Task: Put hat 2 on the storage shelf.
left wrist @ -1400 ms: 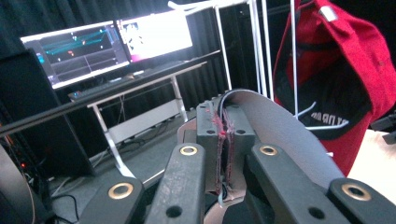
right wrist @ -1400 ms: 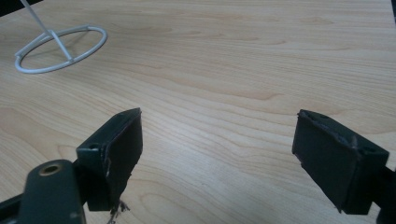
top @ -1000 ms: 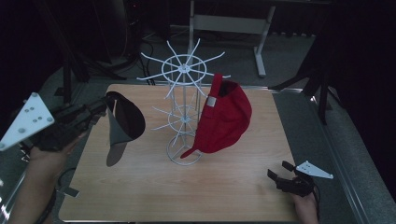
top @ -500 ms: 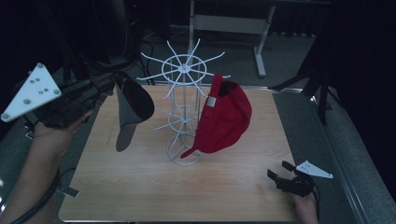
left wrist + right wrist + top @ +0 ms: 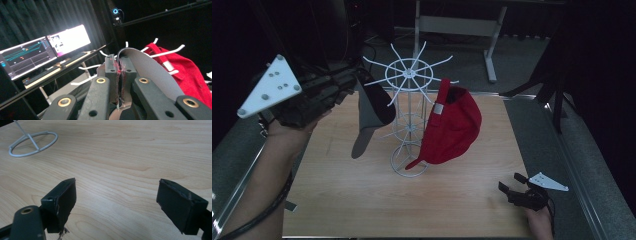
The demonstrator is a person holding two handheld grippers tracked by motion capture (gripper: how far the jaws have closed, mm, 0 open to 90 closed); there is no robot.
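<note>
Dark room, wooden bench [image 5: 362,200]: left hand-held gripper [image 5: 349,82] pinching a grey cap [image 5: 372,107] should lift it squarely onto a rack [image 5: 409,100] hook; right hand-held gripper [image 5: 512,187] rests spread.

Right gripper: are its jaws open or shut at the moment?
Open. The right gripper shows its two black jaws standing wide apart, with bare wooden table between them and nothing held.
</note>
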